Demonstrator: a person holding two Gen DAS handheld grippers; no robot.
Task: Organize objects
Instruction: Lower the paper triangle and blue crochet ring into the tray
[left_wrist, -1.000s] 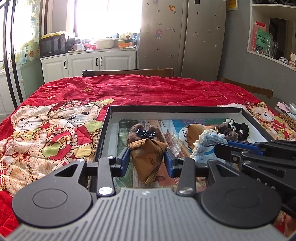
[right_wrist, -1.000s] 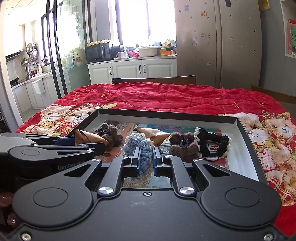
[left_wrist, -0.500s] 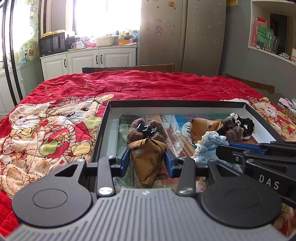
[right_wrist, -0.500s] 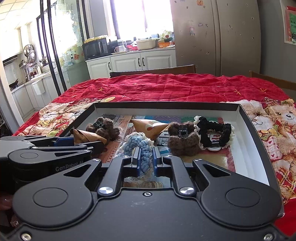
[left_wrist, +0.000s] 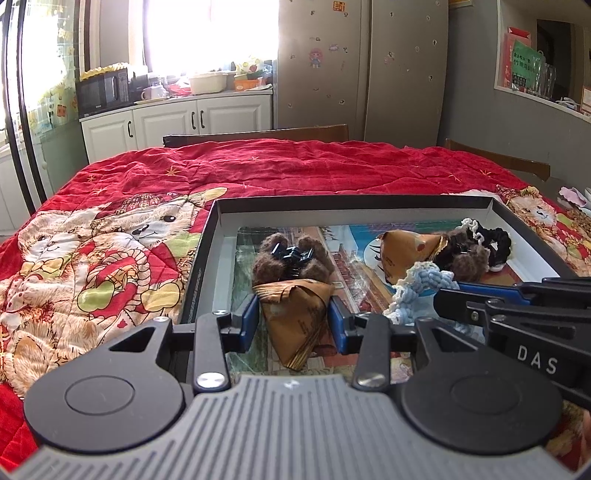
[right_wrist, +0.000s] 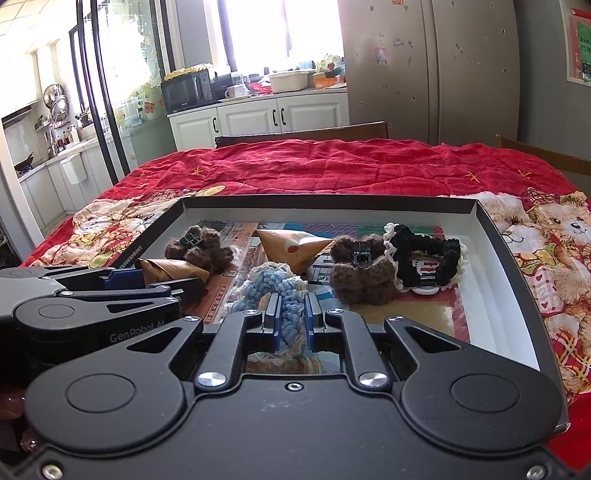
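My left gripper (left_wrist: 293, 321) is shut on a brown triangular paper packet (left_wrist: 297, 317), held over the near left part of a shallow black-rimmed box (left_wrist: 354, 201). My right gripper (right_wrist: 289, 317) is shut on a blue and cream crocheted scrunchie (right_wrist: 275, 286) over the box's (right_wrist: 332, 201) near middle. Inside the box lie a brown fuzzy hair clip (left_wrist: 290, 256), a second brown packet (right_wrist: 291, 245), another brown fuzzy clip (right_wrist: 360, 273) and a black crocheted scrunchie (right_wrist: 424, 256). The left gripper also shows in the right wrist view (right_wrist: 147, 280), at its left.
The box rests on a red bear-print quilt (left_wrist: 110, 240) over a table. Wooden chair backs (left_wrist: 258, 134) stand at the far edge. White cabinets (right_wrist: 280, 116) and a fridge (right_wrist: 424, 66) are beyond.
Both grippers have lifted slightly with their items still held; the box and its contents sit lower in both views. The grips have not changed.
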